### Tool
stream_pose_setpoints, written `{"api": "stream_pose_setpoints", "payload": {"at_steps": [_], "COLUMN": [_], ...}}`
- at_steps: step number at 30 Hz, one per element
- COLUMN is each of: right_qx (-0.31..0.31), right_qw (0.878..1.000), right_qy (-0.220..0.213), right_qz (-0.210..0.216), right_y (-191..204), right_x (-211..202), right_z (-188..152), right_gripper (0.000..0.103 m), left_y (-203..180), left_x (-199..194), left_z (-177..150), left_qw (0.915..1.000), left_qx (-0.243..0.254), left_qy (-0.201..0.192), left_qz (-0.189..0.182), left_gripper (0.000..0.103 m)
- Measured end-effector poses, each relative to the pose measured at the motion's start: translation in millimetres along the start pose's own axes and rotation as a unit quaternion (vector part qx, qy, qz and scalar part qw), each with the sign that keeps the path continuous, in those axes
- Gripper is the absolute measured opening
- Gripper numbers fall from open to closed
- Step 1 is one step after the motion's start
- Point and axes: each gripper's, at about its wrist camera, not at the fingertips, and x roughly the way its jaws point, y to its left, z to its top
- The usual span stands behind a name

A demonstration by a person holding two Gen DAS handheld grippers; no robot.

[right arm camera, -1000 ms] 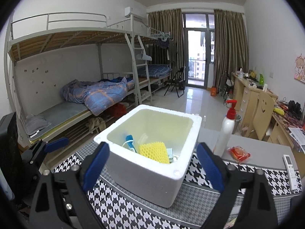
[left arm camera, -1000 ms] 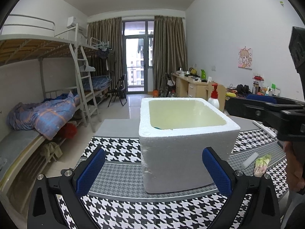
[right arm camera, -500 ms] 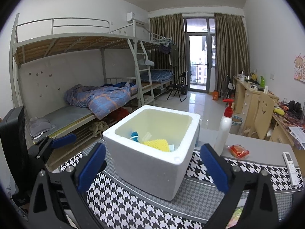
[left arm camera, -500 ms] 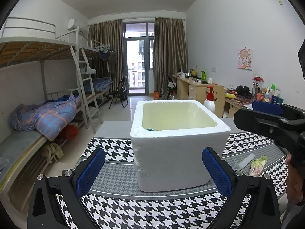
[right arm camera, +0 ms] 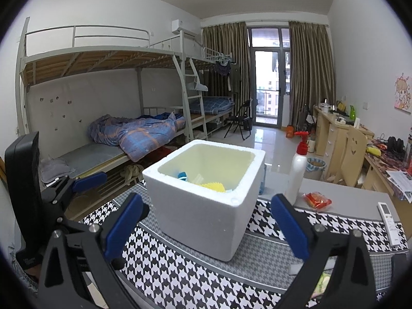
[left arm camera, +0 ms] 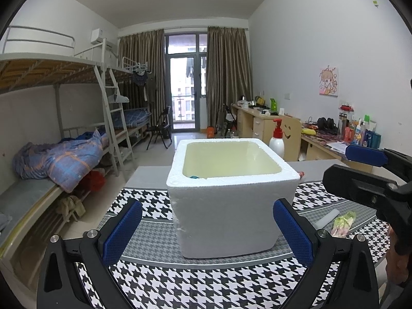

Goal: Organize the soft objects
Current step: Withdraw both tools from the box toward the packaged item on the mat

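A white foam box (left arm camera: 231,206) stands on the houndstooth cloth (left arm camera: 206,283); it also shows in the right wrist view (right arm camera: 206,216). Inside it lie a yellow sponge (right arm camera: 215,186) and a blue item (right arm camera: 182,175). My left gripper (left arm camera: 206,231) is open and empty in front of the box. My right gripper (right arm camera: 206,226) is open and empty, also short of the box. A green-and-pink soft packet (left arm camera: 343,222) and a white strip (left arm camera: 326,219) lie on the cloth to the right of the box.
A white pump bottle with a red top (right arm camera: 298,170) stands behind the box. A red snack packet (right arm camera: 316,200) and a white remote (right arm camera: 388,219) lie on the grey table at the right. Bunk beds stand at the left, desks at the right.
Both grippers have drawn back from the box and sunk a little, so the box looks smaller and its contents show less. Both jaws have stayed open.
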Motion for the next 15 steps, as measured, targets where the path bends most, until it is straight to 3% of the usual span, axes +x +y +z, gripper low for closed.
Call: {"api": "stream_pose_setpoints", "payload": {"at_steps": [15], "right_qx": [-0.003], "right_qw": [1.000], "right_qy": [-0.006], "right_qz": [-0.016], "right_y": [-7], "right_x": [-11], "right_z": [-33], "right_gripper": [0.101], "left_y": [-10], "left_x": [3], "left_z": [-12], "left_qw": [0.9999], "left_qx": [-0.009], "left_qy": [-0.007], "left_qz": [-0.011], "left_gripper": [0.102]}}
